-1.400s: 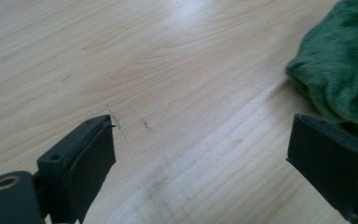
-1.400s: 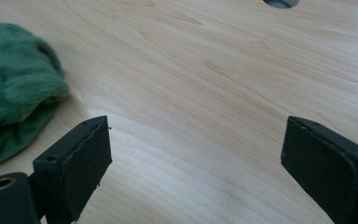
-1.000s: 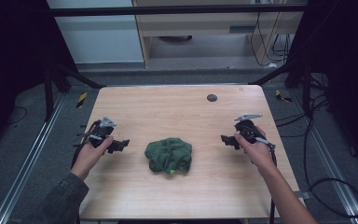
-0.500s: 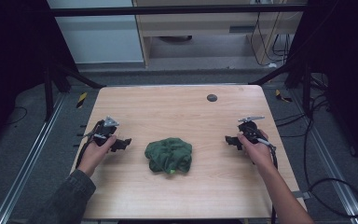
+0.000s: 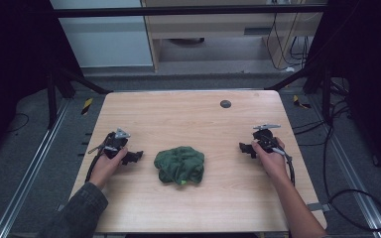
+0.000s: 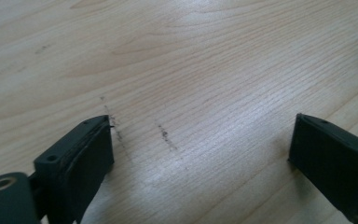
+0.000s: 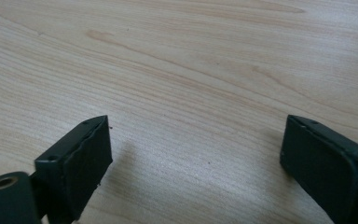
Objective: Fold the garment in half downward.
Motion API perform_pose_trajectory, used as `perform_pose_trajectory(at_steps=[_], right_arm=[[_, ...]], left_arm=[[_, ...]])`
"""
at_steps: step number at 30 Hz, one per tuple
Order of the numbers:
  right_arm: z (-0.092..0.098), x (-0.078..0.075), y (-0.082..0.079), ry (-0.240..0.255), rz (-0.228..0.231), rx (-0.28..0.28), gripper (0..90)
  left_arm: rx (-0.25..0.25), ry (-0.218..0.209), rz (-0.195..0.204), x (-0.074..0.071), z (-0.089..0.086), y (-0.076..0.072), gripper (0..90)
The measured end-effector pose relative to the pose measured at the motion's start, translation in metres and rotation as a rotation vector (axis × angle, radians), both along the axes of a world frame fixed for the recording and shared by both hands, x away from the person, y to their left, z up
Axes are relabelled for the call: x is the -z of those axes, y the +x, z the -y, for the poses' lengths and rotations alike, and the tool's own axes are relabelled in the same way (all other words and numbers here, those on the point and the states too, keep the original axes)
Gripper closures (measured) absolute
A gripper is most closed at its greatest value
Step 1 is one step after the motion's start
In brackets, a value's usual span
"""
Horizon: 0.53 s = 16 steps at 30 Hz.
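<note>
High view: a crumpled green cloth (image 5: 179, 164) lies mid-table, toward the near edge, between the left gripper (image 5: 135, 157) and right gripper (image 5: 243, 148), both spread wide and empty. It looks soft, light and floppy; I'd pinch a raised fold at its edge.

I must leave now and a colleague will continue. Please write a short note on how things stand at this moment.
Left tool: open, holds nothing, low over the table, left of the green cloth.
Right tool: open, holds nothing, low over the table, right of the cloth.
Cloth: crumpled in a heap at the middle of the table, touched by neither tool.
Done: nothing on the cloth that shows.
Left: probably bring both tools in, grasp the cloth and handle it.
</note>
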State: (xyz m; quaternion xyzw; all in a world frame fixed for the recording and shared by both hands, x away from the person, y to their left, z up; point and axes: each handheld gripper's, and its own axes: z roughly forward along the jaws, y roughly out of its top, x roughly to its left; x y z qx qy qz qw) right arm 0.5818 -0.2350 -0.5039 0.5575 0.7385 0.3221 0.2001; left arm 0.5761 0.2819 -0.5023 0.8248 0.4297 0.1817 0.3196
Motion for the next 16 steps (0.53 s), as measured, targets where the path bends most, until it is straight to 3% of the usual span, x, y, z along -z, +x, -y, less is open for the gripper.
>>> perform_pose_trajectory(at_steps=[4, 5, 8, 11, 16], right_arm=[[-0.004, 0.004, -0.001, -0.027, 0.038, 0.007, 6.8], [-0.006, 0.007, -0.002, -0.036, 0.069, 0.021, 6.8], [-0.008, 0.007, -0.002, -0.048, 0.071, 0.022, 6.4], [-0.009, 0.007, -0.003, -0.051, 0.067, 0.035, 6.3], [-0.015, 0.007, -0.008, -0.049, 0.061, 0.109, 5.6]], left_arm=[[-0.010, -0.023, 0.031, 0.004, -0.002, -0.003, 2.8], [-0.017, -0.027, 0.038, 0.005, -0.002, -0.004, 1.8], [-0.028, -0.027, 0.038, 0.005, -0.002, -0.005, 1.5], [-0.072, -0.024, 0.033, 0.005, -0.001, -0.010, 0.4], [-0.095, -0.024, 0.032, 0.005, 0.000, -0.012, 0.0]])
